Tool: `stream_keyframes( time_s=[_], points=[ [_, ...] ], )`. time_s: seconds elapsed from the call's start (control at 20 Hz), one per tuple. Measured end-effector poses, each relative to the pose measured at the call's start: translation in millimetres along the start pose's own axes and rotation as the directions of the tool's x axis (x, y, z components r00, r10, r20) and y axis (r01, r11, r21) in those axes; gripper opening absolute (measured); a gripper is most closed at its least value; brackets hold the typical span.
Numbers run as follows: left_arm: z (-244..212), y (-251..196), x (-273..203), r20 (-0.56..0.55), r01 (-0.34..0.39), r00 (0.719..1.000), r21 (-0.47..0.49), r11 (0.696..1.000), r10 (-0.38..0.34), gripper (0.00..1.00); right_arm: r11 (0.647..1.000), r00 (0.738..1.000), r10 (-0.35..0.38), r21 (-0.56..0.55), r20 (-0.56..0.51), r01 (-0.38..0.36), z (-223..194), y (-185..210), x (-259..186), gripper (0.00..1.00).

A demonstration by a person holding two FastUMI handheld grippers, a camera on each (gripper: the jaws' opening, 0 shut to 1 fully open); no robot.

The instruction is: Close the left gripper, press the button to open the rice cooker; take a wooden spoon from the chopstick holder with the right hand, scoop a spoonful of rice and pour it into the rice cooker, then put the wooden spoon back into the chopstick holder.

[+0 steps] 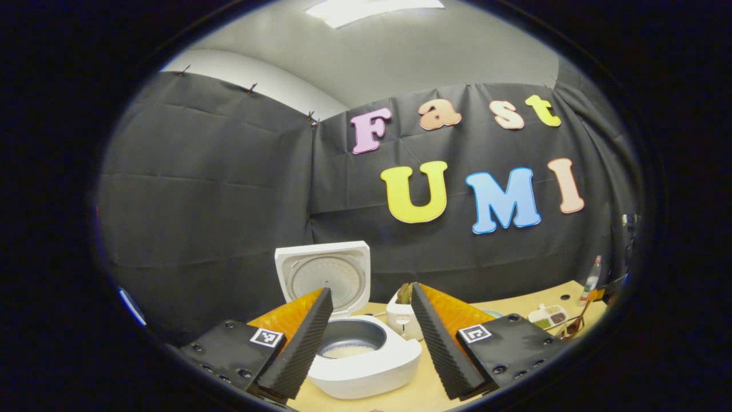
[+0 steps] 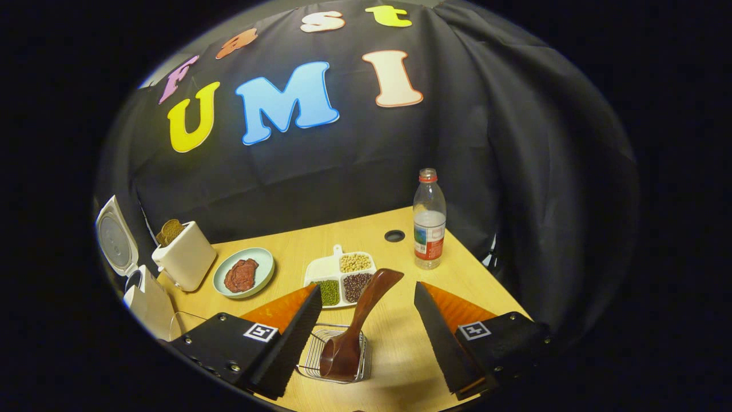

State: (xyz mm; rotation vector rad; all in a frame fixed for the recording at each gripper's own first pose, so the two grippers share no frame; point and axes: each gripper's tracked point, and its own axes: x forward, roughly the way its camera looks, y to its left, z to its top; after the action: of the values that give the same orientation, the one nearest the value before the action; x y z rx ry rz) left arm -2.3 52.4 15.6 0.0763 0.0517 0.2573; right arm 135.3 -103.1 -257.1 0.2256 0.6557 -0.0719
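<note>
The rice cooker (image 1: 366, 357) stood open, the wooden spoon (image 2: 357, 326) sat in the chopstick holder (image 2: 334, 353), both grippers' fingers spread wide.

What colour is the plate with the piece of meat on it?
Pale green. The plate shows best in the right gripper view.

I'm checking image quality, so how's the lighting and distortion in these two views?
Left gripper view: a ceiling light glares at the top, and fisheye bends the wall; rice cooker sharp. Right gripper view: evenly lit table, a soft shadow under the wire holder, and curved edges.
</note>
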Motion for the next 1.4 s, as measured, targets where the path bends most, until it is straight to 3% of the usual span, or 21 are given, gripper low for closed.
stream_keyframes(
  time_s=[0.1, 0.15, 0.2, 0.3, 0.45, 0.5, 0.55, 0.6, 0.65, 0.7, 0.75, 1.1, 1.4],
  points=[
    [-3.3, 1.7, -4.6, -0.011, -0.013, 1.000, 0.012, 1.000, 0.013, 0.96, 0.999, 0.999, 0.009, 0.036, -0.037, -0.008, -5.1, -0.2, 11.1, 0.98],
    [-4.4, 3.1, -8.7, -0.019, -0.020, 1.000, 0.013, 1.000, 0.020, 1.00, 0.998, 0.998, 0.025, 0.063, -0.050, -0.022, -8.1, 0.9, 14.7, 0.98],
    [-5.2, 6.2, -11.0, -0.025, -0.030, 0.999, 0.012, 0.999, 0.031, 0.96, 0.996, 0.997, 0.037, 0.085, -0.065, -0.031, -9.8, 2.3, 19.5, 0.94],
    [-5.9, 12.0, -18.2, -0.033, -0.049, 0.998, 0.009, 0.999, 0.050, 1.00, 0.988, 0.991, 0.071, 0.145, -0.111, -0.054, -21.2, 5.5, 28.9, 0.87],
    [-10.8, 23.3, -27.4, -0.048, -0.080, 0.996, 0.017, 0.997, 0.080, 1.00, 0.967, 0.976, 0.116, 0.244, -0.181, -0.070, -36.7, 7.4, 38.1, 0.86],
    [-14.0, 27.5, -30.2, -0.053, -0.092, 0.994, 0.023, 0.995, 0.093, 1.00, 0.957, 0.973, 0.131, 0.282, -0.192, -0.073, -41.0, 7.9, 41.3, 0.43],
    [-16.1, 30.8, -32.2, -0.060, -0.102, 0.993, 0.026, 0.994, 0.104, 1.00, 0.943, 0.964, 0.169, 0.318, -0.203, -0.099, -43.2, 12.8, 39.7, 0.35],
    [-17.4, 33.4, -33.4, -0.067, -0.110, 0.991, 0.025, 0.994, 0.112, 1.00, 0.929, 0.957, 0.204, 0.351, -0.207, -0.122, -46.4, 17.7, 38.3, 0.36],
    [-21.1, 34.5, -34.6, -0.075, -0.114, 0.991, 0.022, 0.993, 0.115, 1.00, 0.934, 0.959, 0.188, 0.342, -0.212, -0.107, -49.9, 13.6, 45.2, 0.36],
    [-22.3, 36.2, -35.1, -0.080, -0.117, 0.990, 0.021, 0.993, 0.119, 1.00, 0.932, 0.968, 0.160, 0.353, -0.193, -0.083, -43.1, 6.0, 38.8, 0.23],
    [-24.2, 37.6, -35.6, -0.082, -0.122, 0.989, 0.021, 0.992, 0.123, 1.00, 0.930, 0.965, 0.177, 0.353, -0.195, -0.100, -44.1, 9.7, 40.9, 0.10],
    [-22.5, 46.0, -30.1, -0.067, -0.118, 0.991, -0.002, 0.993, 0.118, 1.00, 0.953, 0.973, 0.201, 0.251, -0.110, -0.169, -22.0, 17.6, 4.3, 0.10],
    [-19.2, 53.1, -18.9, -0.041, -0.083, 0.996, -0.036, 0.996, 0.082, 1.00, 0.973, 0.985, 0.170, 0.160, -0.005, -0.167, 15.6, 22.2, -36.7, 0.10]
  ],
)
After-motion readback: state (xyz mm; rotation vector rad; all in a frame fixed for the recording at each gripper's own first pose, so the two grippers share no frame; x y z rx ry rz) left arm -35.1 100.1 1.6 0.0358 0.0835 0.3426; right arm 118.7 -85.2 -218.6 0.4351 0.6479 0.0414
